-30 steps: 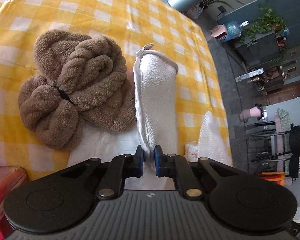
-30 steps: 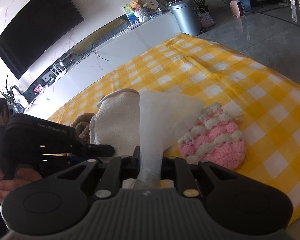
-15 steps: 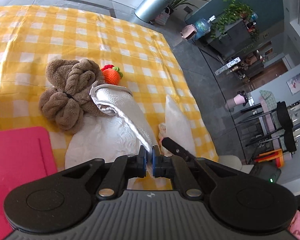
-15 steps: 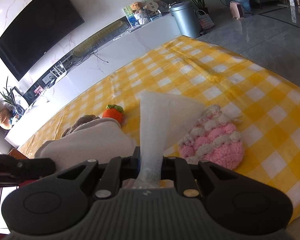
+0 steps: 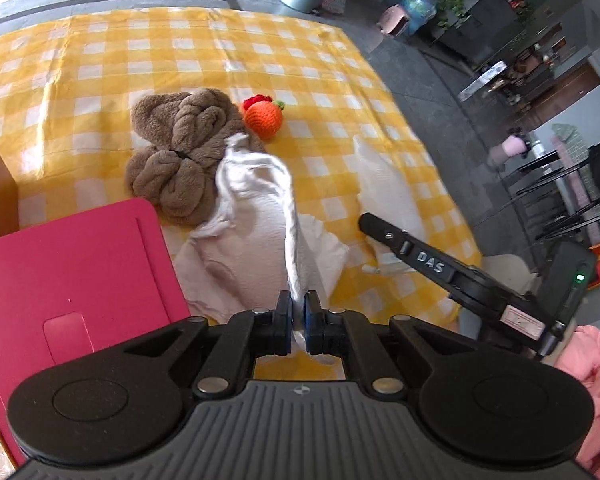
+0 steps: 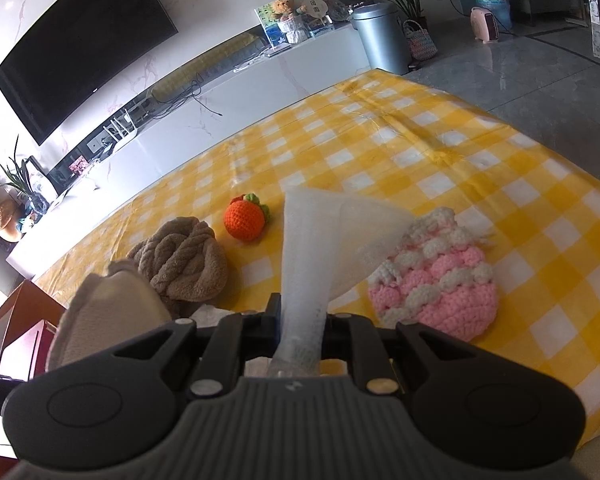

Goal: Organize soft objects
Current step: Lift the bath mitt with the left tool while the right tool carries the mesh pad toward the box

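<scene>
Left wrist view: the left claw (image 5: 298, 322) sits at lower centre of the frame, closed tight on a thin edge of the white cloth (image 5: 256, 216). That cloth hangs off the pinch and runs up the frame in folds, its far end lying against the brown towel (image 5: 176, 152), which is bunched in twisted rolls at centre left. Just to the upper right of the towel lies the orange crochet ball (image 5: 263, 119) with a green and red top. All rest on the yellow checked surface (image 5: 100, 60). A pink bin (image 5: 60, 264) fills the lower left, beside the cloth. At the right, the black body of the other tool reaches in from the lower right edge, its finger lying against a white foam sheet (image 5: 384, 176).

Right wrist view: the right claw (image 6: 300, 324) at lower centre grips that white foam sheet (image 6: 312, 248), which stands up from between the fingers and fans out wider toward the top. A pink and white crochet pouch (image 6: 436, 280) lies on the checked cloth just right of the sheet, partly tucked behind its corner. The brown towel (image 6: 184, 256) and the orange ball (image 6: 246, 220) lie at centre left, near each other, and the lifted white cloth (image 6: 108, 312) shows at the lower left edge.
</scene>
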`<act>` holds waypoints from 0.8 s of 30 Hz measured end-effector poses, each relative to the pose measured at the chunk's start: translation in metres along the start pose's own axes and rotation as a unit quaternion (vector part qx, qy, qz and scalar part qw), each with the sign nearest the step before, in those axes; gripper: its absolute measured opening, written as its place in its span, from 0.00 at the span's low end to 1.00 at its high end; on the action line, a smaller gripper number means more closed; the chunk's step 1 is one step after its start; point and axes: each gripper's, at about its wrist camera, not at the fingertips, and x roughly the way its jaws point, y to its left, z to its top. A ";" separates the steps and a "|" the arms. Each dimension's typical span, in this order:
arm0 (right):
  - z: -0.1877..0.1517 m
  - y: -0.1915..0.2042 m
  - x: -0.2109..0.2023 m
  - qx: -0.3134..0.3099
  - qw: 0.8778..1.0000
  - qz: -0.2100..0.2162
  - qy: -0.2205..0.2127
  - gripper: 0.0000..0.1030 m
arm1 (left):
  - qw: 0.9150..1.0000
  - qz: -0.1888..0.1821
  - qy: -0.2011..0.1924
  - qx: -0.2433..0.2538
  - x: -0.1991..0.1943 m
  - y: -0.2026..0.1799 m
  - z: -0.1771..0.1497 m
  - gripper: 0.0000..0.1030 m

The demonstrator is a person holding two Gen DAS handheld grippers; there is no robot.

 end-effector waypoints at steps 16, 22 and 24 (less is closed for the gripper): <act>-0.004 -0.007 0.013 0.010 0.999 0.011 0.031 0.09 | 0.997 0.024 0.053 -0.057 0.083 -0.013 0.013 0.28; -0.005 -0.001 0.012 0.004 0.999 0.033 0.027 0.10 | 0.999 -0.020 0.033 -0.030 0.087 -0.006 0.006 0.05; -0.005 0.000 0.012 0.004 0.999 0.029 0.023 0.11 | 0.998 -0.050 -0.006 -0.023 0.075 -0.006 0.002 0.05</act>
